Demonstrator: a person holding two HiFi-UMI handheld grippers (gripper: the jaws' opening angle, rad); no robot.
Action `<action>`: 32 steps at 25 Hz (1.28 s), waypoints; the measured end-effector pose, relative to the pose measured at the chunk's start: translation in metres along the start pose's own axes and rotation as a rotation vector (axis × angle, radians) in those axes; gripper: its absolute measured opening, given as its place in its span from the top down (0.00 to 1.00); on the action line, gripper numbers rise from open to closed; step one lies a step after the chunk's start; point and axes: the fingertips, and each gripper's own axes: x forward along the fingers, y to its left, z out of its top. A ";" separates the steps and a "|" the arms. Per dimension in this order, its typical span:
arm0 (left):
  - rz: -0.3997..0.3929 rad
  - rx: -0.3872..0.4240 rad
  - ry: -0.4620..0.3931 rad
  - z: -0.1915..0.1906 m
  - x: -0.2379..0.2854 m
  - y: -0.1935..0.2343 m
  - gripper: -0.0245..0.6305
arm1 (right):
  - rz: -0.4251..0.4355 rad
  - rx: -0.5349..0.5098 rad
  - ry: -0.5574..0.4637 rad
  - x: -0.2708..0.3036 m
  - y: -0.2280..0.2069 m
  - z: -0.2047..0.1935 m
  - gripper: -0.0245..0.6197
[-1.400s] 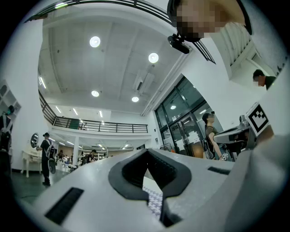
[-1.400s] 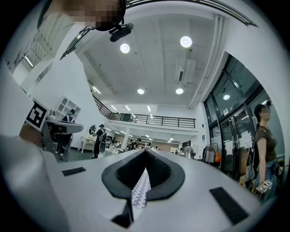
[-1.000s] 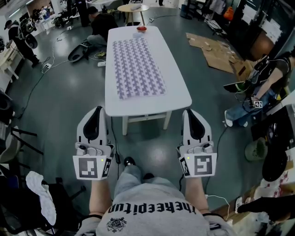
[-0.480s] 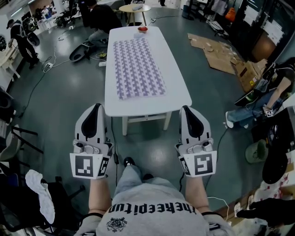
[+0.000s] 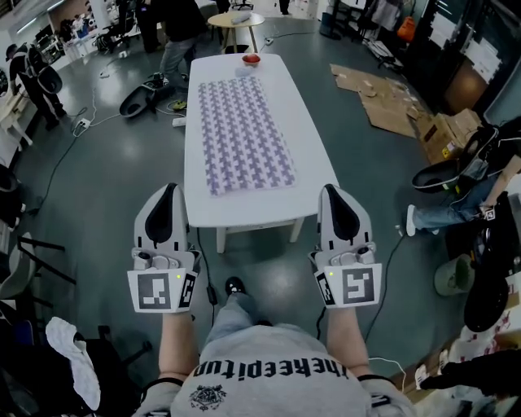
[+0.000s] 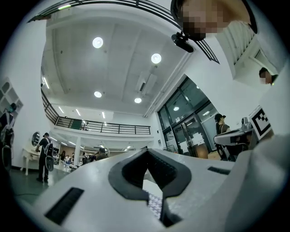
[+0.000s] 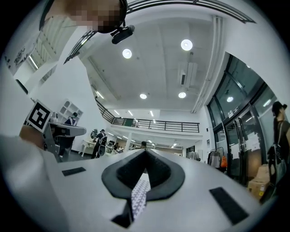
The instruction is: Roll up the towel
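Towel: one towel [image 5: 244, 122], a purple-and-white check, lies flat and unrolled along the middle of the white desk [image 5: 308, 142]; its near edge stops short of the desk's near end.
Containers: we count one, a small red bowl [image 5: 251, 59] at the far end of the desk, just past the towel. It is too small for us to tell what is in it.
Writing: gothic lettering runs across the front of our grey sweatshirt [image 5: 269, 379]; it may read "theheepitun", but we can't be sure.
Left tongs [image 5: 169, 188]: pressed fully together with nothing gripped, held out at the desk's near left corner, clear of the towel.
Right tongs [image 5: 330, 189]: likewise closed tight and empty, at the near right corner. Only a sliver of towel pattern shows through the slit, far beyond.
Marker cubes [image 5: 163, 291]: two, one on each pair of tongs, black-and-white squares facing up.
Other counts: one round table [image 5: 236, 16] beyond the desk; flattened cardboard [image 5: 387, 102] on the floor to the right.
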 end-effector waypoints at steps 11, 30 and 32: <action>-0.051 0.035 -0.019 -0.026 0.100 0.053 0.96 | -0.005 -0.023 0.003 0.115 -0.006 -0.024 0.96; -0.091 0.067 0.003 -0.082 0.181 0.111 0.96 | 0.036 -0.045 0.037 0.221 0.008 -0.073 0.96; -0.094 0.073 0.013 -0.090 0.190 0.112 0.96 | 0.036 -0.041 0.041 0.230 0.002 -0.081 0.96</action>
